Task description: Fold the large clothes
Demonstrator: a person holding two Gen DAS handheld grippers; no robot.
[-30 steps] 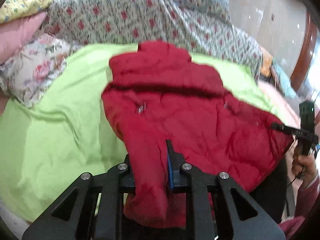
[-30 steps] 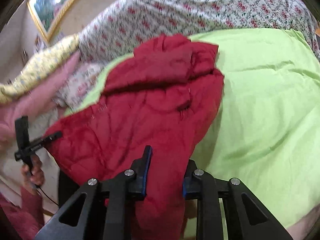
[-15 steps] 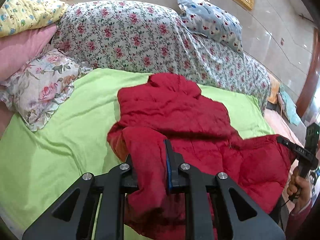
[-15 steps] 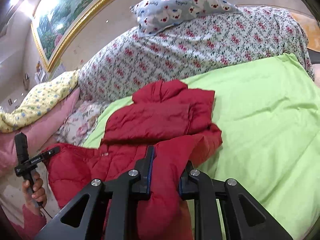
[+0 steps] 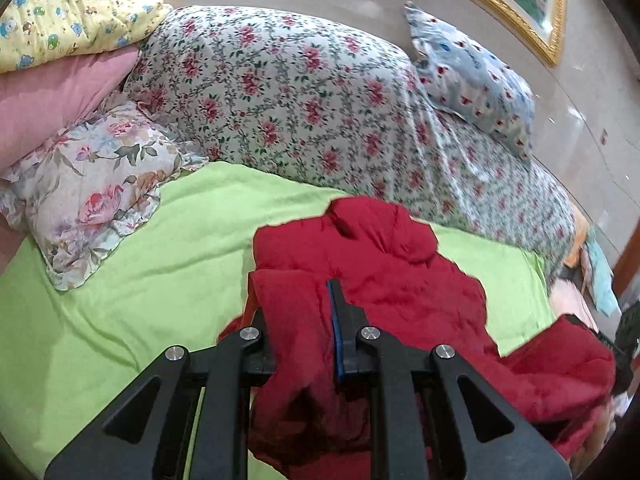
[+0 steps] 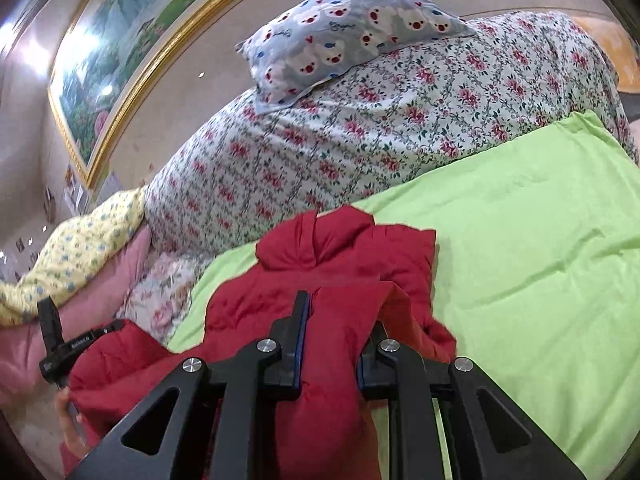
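Lime-green bedding (image 5: 120, 320) fills the left wrist view, backed by a floral duvet (image 5: 300, 92), a rose-print pillow (image 5: 92, 200) at the left and a blue pillow (image 5: 476, 80) to the right. On it lies the red padded jacket (image 5: 400, 264), one edge pinched between the narrow jaws of the left gripper (image 5: 298, 312). From the right wrist, the same green sheet (image 6: 540, 260) spreads right, a gold-framed painting (image 6: 132, 60) hangs behind, and the right gripper (image 6: 340, 328) is clamped on the jacket's (image 6: 348, 248) other edge, lifting it.
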